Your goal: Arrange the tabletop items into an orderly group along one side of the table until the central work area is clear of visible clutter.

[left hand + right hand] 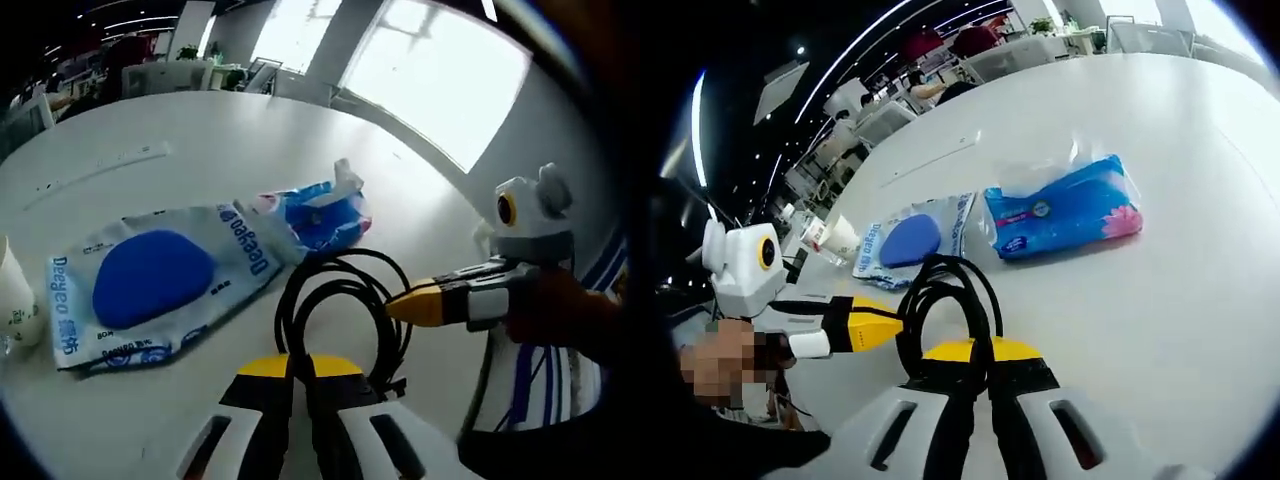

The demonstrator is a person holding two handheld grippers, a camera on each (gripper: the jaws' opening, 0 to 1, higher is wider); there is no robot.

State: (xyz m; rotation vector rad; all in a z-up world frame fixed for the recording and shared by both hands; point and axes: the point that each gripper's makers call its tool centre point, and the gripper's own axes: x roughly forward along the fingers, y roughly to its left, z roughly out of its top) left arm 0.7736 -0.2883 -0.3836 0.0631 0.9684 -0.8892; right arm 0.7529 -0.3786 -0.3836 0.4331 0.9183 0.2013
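Observation:
A coiled black cable [352, 257] [940, 265] hangs just above the white table [250, 140]. My left gripper [300, 368] is shut on its near side. My right gripper [410, 305] comes in from the right, its yellow tips meeting the coil's far side. In the right gripper view my right gripper [980, 352] is shut on the coil and the left gripper [880, 325] reaches it from the left. Behind the coil lie a white and blue wipes packet [150, 275] [910, 240] and a blue tissue pack [320, 215] [1065, 210].
A white paper cup [15, 300] [840, 235] stands past the wipes packet near the table edge. A long white strip [100, 170] [935, 155] lies farther back on the table. Chairs and other tables stand beyond. A person's hand [715, 365] holds the left gripper.

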